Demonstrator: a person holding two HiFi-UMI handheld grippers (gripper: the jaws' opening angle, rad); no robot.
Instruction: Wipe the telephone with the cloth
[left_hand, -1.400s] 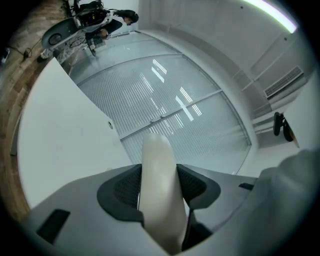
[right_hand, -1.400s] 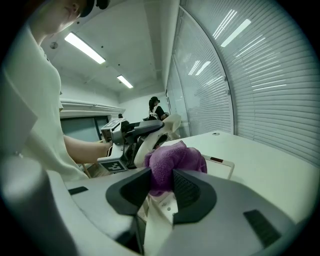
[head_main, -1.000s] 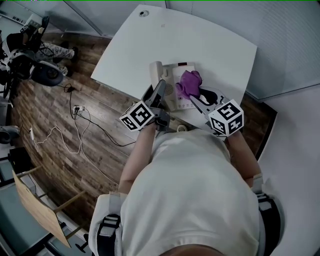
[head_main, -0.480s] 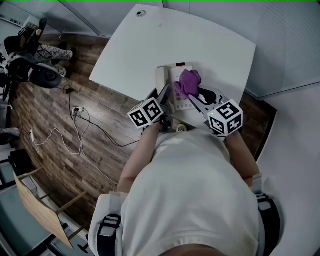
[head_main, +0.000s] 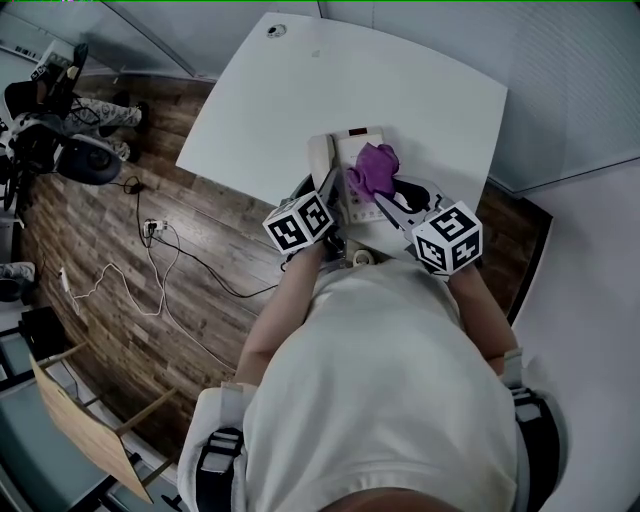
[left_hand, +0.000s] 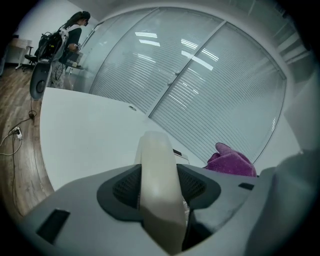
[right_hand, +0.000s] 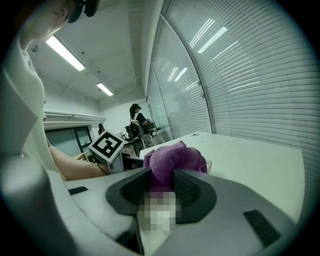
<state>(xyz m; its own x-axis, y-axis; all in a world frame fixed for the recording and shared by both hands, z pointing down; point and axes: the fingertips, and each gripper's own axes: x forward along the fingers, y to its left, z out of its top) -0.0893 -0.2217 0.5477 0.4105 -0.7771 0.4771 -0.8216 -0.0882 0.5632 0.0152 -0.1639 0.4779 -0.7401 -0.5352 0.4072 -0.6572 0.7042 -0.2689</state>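
Observation:
The cream telephone (head_main: 354, 150) sits near the front edge of the white table (head_main: 300, 90). Its handset (head_main: 320, 160) lies along the phone's left side. My left gripper (head_main: 326, 188) is shut on that handset (left_hand: 155, 150), which fills the gap between the jaws (left_hand: 159, 187). A purple cloth (head_main: 373, 170) rests on top of the phone's keypad. My right gripper (head_main: 388, 203) is shut on the cloth (right_hand: 172, 160), bunched between its jaws (right_hand: 161, 190). The lower part of the phone is hidden under both grippers.
The phone's coiled cord (head_main: 362, 257) hangs at the table's front edge by my body. Wood floor with loose cables (head_main: 150, 260) lies to the left, with a wooden chair (head_main: 90, 420) lower left. A person with equipment (head_main: 60, 110) stands far left. Glass walls with blinds enclose the table.
My left gripper has shifted right, closer in against the phone's left side, with the handset in it. The right gripper and the cloth have stayed on the phone.

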